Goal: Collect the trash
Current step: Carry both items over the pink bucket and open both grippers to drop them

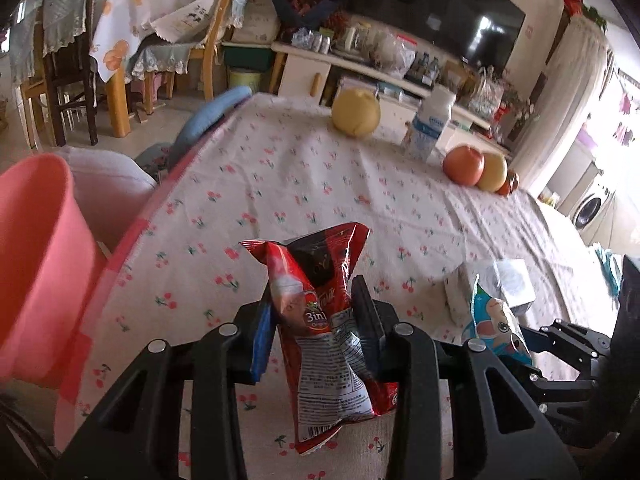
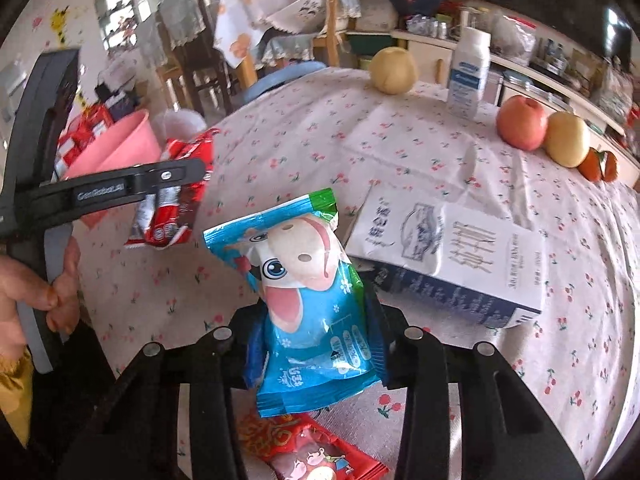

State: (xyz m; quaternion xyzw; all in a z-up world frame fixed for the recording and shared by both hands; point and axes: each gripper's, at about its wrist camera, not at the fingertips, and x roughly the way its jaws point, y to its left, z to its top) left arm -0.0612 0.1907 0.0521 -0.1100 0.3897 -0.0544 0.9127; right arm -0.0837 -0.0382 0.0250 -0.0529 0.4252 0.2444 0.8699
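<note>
Left gripper (image 1: 316, 312) clamped on red sachet (image 1: 320, 320), right gripper (image 2: 316, 324) on blue cow wrapper (image 2: 308, 292), above cherry-print tablecloth (image 1: 280, 168).

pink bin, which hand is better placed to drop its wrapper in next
Left. Its tongs, shut on the red wrapper, hang right beside the pink bin at the table edge. The right tongs grip the blue wrapper farther from the bin.

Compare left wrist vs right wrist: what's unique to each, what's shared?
Left wrist only: the washing machine far right. Right wrist only: a red snack packet lying below the right claw, and the person's hand. Both: the red 3-in-1 sachet in the left claw, blue cow-print wrapper, pink bin, milk carton, apples.
</note>
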